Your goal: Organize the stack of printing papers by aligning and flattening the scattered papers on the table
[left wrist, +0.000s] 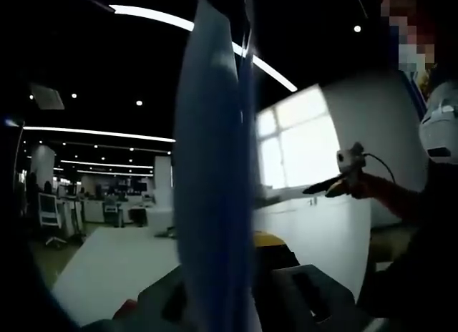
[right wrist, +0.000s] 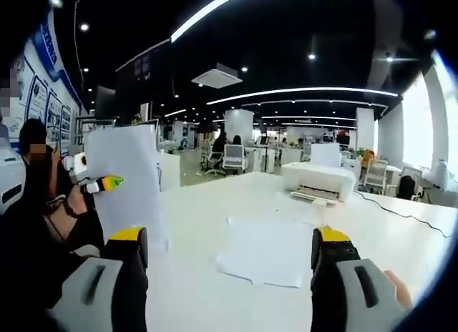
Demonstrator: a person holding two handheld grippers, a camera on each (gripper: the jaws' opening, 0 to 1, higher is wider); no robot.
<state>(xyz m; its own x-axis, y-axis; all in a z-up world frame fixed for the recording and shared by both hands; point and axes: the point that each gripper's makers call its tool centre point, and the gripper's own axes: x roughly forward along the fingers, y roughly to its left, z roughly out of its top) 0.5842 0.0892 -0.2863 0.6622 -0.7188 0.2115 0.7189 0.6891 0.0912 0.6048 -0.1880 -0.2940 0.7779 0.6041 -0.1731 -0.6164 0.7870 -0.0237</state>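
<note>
Sheets of paper (left wrist: 215,189) stand edge-on between the jaws of the left gripper (left wrist: 236,289) in the left gripper view, rising upright from the bottom of the frame; the jaws are closed on these sheets. Beyond them lies the white surface (left wrist: 107,267), and a second raised sheet (left wrist: 336,167) appears at right with the right gripper (left wrist: 351,176) at its edge. In the right gripper view, the right gripper (right wrist: 229,257) has its yellow-tipped jaws set wide apart, holding nothing. Between them, farther out, a loose pile of printing papers (right wrist: 268,253) lies flat on the surface (right wrist: 215,203). At left, the left gripper (right wrist: 96,183) holds an upright sheet (right wrist: 125,178). A white printer (right wrist: 318,180) sits farther back on the surface.
</note>
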